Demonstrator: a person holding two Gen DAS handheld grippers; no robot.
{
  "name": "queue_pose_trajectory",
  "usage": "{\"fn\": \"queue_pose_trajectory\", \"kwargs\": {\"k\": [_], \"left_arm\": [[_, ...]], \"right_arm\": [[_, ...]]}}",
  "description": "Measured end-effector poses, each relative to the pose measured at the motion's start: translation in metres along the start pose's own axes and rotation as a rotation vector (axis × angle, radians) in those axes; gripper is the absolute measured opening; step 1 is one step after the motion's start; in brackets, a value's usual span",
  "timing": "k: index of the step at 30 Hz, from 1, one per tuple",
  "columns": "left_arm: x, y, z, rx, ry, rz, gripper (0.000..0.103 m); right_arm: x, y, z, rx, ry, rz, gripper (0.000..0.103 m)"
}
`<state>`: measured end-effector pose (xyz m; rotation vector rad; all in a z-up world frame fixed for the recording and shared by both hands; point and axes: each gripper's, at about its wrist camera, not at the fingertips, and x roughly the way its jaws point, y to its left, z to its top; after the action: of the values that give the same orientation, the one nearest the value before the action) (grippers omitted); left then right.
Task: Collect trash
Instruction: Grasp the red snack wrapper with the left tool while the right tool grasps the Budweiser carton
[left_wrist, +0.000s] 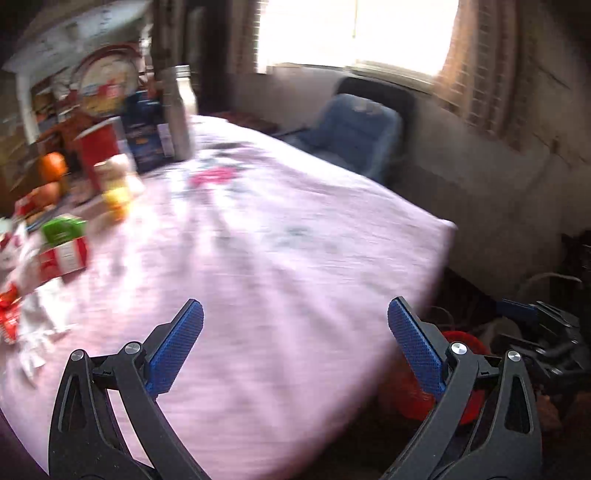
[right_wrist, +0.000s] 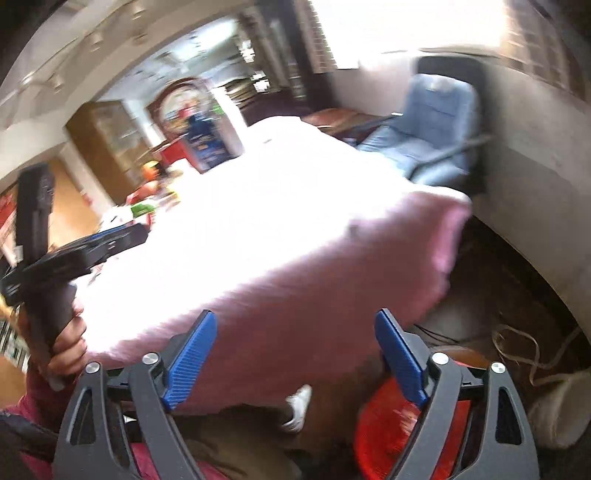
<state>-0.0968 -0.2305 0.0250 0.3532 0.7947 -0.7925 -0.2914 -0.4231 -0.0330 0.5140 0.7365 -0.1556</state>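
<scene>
Both tools stand wide open with nothing between their blue pads. Left tool (left_wrist: 295, 332) hangs over the near part of the table (left_wrist: 295, 240), which is covered with a pink cloth; right tool (right_wrist: 295, 343) hangs off the table's near edge, above the floor. A red basket (right_wrist: 388, 421) sits on the floor just below the right tool, beside the table's corner. Trash lies at the table's left side: white crumpled paper (left_wrist: 40, 321) and red wrappers (left_wrist: 9, 317), near a red and green carton (left_wrist: 64, 247). Further back stand a red cup (left_wrist: 98, 147), oranges (left_wrist: 53, 166) and a metal bottle (left_wrist: 179, 110). A blue chair (left_wrist: 354, 133) stands beyond the table under the window. All is blurred.
</scene>
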Motion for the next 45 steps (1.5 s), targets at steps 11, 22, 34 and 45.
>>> {"fn": "queue_pose_trajectory", "kwargs": {"k": [11, 22, 34, 45], "left_arm": [[-0.029, 0.246, -0.007, -0.284, -0.016, 0.559, 0.096], [0.000, 0.431, -0.066, -0.634, 0.158, 0.601, 0.096], [0.013, 0.421, -0.073, -0.658, 0.241, 0.568, 0.097], [0.021, 0.435, -0.073, -0.681, 0.250, 0.566, 0.098]], "right_arm": [[0.064, 0.127, 0.039, -0.152, 0.078, 0.188, 0.091], [0.129, 0.222, 0.064, -0.249, 0.162, 0.239, 0.094], [0.258, 0.334, 0.097, -0.313, 0.289, 0.304, 0.094], [0.343, 0.352, 0.150, -0.292, 0.211, 0.163, 0.095]]}}
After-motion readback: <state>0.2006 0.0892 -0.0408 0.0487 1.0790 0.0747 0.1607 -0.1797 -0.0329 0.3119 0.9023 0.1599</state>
